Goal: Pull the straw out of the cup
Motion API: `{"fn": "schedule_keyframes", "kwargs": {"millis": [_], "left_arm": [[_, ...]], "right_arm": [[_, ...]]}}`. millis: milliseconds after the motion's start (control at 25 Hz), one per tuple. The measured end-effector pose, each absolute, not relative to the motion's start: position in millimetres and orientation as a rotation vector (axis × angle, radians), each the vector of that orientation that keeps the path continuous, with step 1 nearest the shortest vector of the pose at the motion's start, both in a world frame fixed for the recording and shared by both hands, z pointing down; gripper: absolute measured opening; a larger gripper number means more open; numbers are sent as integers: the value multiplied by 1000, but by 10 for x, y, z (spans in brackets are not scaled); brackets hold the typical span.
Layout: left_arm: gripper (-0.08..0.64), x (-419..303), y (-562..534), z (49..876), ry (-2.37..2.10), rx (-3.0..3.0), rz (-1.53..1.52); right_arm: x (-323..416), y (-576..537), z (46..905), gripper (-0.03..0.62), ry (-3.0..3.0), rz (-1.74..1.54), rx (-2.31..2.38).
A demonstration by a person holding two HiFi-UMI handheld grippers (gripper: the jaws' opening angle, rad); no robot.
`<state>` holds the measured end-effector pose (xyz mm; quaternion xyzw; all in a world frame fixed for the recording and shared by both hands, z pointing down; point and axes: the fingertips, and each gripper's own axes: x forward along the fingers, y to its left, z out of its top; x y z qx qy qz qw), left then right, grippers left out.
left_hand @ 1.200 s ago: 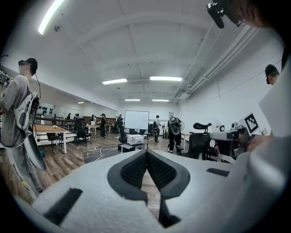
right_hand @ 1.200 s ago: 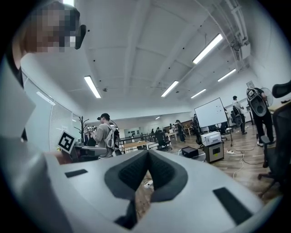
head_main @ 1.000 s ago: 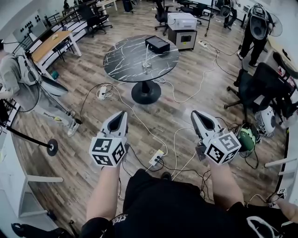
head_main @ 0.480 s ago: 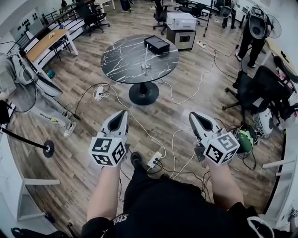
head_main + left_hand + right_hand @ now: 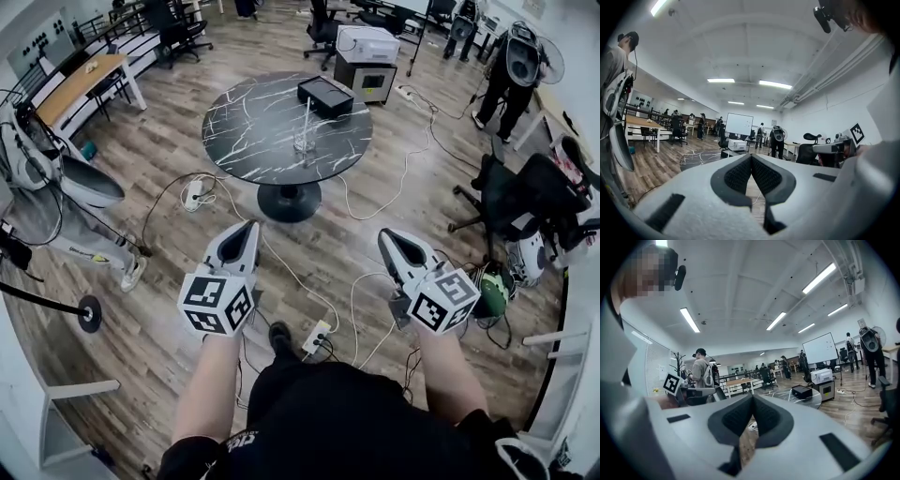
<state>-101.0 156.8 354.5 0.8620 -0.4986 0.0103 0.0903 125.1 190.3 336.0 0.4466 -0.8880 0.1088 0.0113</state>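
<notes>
A clear cup with a tall white straw stands near the middle of the round black marble table, far ahead of both grippers. My left gripper and right gripper are held side by side over the wooden floor, pointing toward the table, well short of it. In the left gripper view, the jaws of the left gripper meet at the tips with nothing between them. It is the same with the right gripper in its own view, where the table lies beyond.
A black box lies on the table's far side. Cables and a power strip trail across the floor between me and the table's pedestal. A printer cart stands behind the table, office chairs to the right, and a wooden desk to the left.
The table and cup have come nearer in the head view as I walked toward them. Both grippers kept their pose and stayed shut. The person at the left has slid mostly out of frame.
</notes>
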Motion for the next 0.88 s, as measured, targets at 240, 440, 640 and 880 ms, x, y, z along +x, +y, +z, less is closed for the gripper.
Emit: {"fn": "schedule_keyframes", "kwargs": {"millis": [240,440,640,880], "left_arm": [[9,-1503,1001,3576,-1456,2562,27],[9,-1826,691,3646,-1429,2558,44],[9,-2027,486,3688,-1383,2573,57],[9,-2117,356,3716,-1366,2569,52]], "right_arm": [[696,1335,3435,6,-2749,368,1382],[338,1023,3457,6,-2735,381,1391],[144,851,3491,6,-2710,396,1431],[67,731,3529,6,-2696,417,1442]]}}
